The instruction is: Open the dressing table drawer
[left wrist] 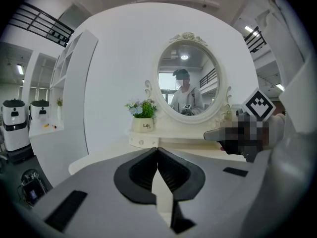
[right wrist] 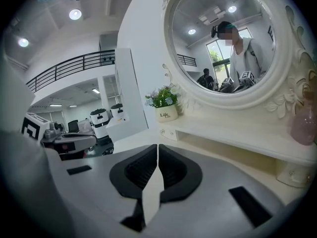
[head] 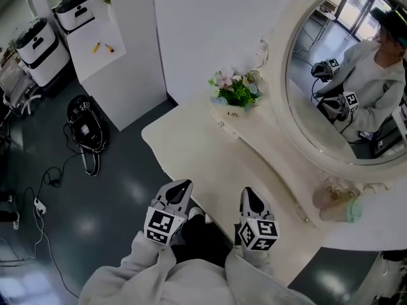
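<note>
The cream dressing table (head: 191, 148) runs from the middle to the lower right in the head view. Its raised shelf carries a small drawer front with a round knob (head: 221, 124) (left wrist: 141, 142) (right wrist: 168, 132) under the flower pot. My left gripper (head: 184, 184) (left wrist: 157, 150) hovers over the table's near edge, shut and holding nothing. Beside it to the right, my right gripper (head: 249, 192) (right wrist: 157, 147) is also shut and holds nothing. Both point toward the shelf and stand well short of the drawer.
A flower pot (head: 235, 97) sits on the shelf beside the oval mirror (head: 346, 75). Pink and green items (head: 337, 203) stand at the shelf's right end. On the dark floor to the left lie a black bag (head: 86, 127) and cables, by a white cabinet (head: 111, 49).
</note>
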`<move>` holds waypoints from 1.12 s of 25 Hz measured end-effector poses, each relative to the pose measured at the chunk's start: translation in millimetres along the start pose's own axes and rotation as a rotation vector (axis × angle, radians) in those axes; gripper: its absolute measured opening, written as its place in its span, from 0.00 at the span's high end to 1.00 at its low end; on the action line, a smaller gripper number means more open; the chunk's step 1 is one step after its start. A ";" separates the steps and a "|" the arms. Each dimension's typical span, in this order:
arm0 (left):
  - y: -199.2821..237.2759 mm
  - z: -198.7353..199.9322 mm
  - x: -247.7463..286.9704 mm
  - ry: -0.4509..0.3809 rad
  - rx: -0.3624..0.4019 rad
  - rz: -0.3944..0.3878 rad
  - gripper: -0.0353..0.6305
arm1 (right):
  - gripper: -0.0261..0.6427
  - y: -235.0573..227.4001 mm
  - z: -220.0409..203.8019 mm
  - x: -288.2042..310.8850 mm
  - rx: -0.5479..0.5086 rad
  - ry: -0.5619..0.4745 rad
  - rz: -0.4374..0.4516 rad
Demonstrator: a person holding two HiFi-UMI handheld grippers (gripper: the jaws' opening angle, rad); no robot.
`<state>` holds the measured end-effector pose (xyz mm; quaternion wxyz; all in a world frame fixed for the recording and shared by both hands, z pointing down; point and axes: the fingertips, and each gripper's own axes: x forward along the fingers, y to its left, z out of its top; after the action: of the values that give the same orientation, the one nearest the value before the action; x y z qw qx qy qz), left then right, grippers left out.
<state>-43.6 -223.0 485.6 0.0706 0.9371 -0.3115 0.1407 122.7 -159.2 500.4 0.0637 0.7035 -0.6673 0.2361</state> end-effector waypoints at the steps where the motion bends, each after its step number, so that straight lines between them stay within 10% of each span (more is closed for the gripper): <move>1: 2.3 1.6 6.1 0.005 -0.002 -0.006 0.92 | 0.91 -3.3 1.1 4.0 0.007 0.002 -0.006; 28: 61.8 -19.7 184.4 0.108 -0.123 -0.050 0.92 | 0.91 -61.4 -8.2 83.8 0.139 0.020 -0.092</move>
<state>56.1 -371.9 563.8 0.1482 0.9295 -0.2919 0.1700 180.0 -225.9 556.4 0.0323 0.7336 -0.6157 0.2857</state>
